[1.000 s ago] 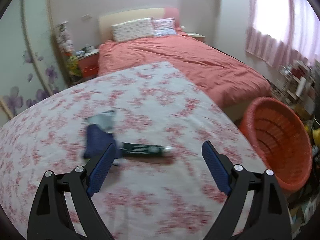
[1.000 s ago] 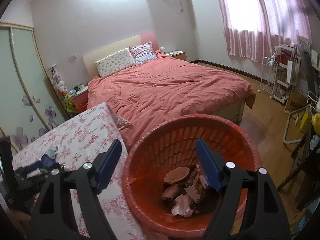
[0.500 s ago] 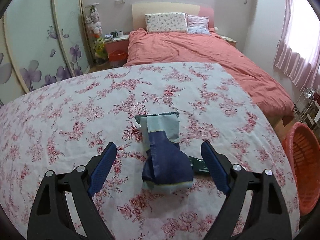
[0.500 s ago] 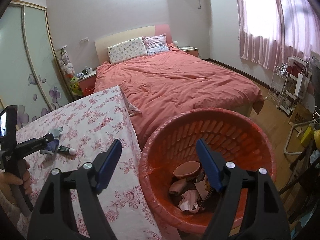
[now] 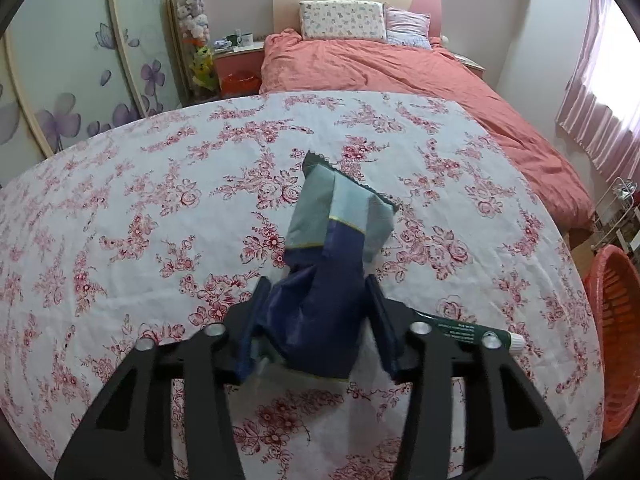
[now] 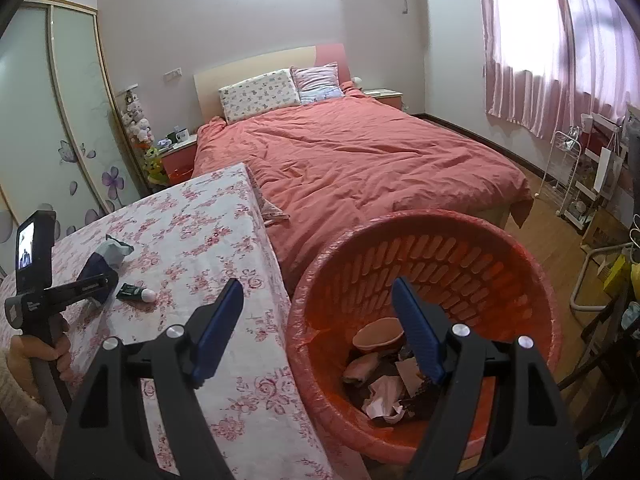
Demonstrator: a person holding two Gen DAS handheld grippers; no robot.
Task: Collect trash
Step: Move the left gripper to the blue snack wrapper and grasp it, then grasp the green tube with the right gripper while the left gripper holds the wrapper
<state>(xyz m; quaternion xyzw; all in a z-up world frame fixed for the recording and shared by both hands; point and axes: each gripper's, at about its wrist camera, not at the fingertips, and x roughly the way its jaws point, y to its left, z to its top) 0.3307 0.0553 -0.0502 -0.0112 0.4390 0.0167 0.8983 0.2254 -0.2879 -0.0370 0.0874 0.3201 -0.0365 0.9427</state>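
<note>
Bedroom light fell pale through pink curtains (image 6: 560,60) onto a bed (image 6: 360,160) made up in a coral cover, and close against its foot stood a table (image 5: 160,208) under a white cloth printed with red roses. On that cloth lay a blue and grey snack bag (image 5: 328,272), crumpled, its torn grey top pointing toward the bed. The left gripper (image 5: 316,328) had its two blue pads pressed against the dark blue lower half of the bag, one on each side, clamped on it; whether the bag was raised off the cloth could not be told. Just beside the bag, to the right and partly hidden behind the gripper's black frame, lay a small dark green tube (image 5: 476,332) with a white cap, flat on the cloth. From the right wrist view the same bag (image 6: 102,260) and tube (image 6: 134,292) showed near the table's near edge, with the left gripper (image 6: 94,282) held in a person's hand (image 6: 48,354). The right gripper (image 6: 320,328) hung with its pads wide apart and nothing between them, above the gap where the table met a red plastic basket (image 6: 440,248) on the floor. Down in the basket sat crumpled paper, wrappers and a small brownish bowl (image 6: 378,334).
</note>
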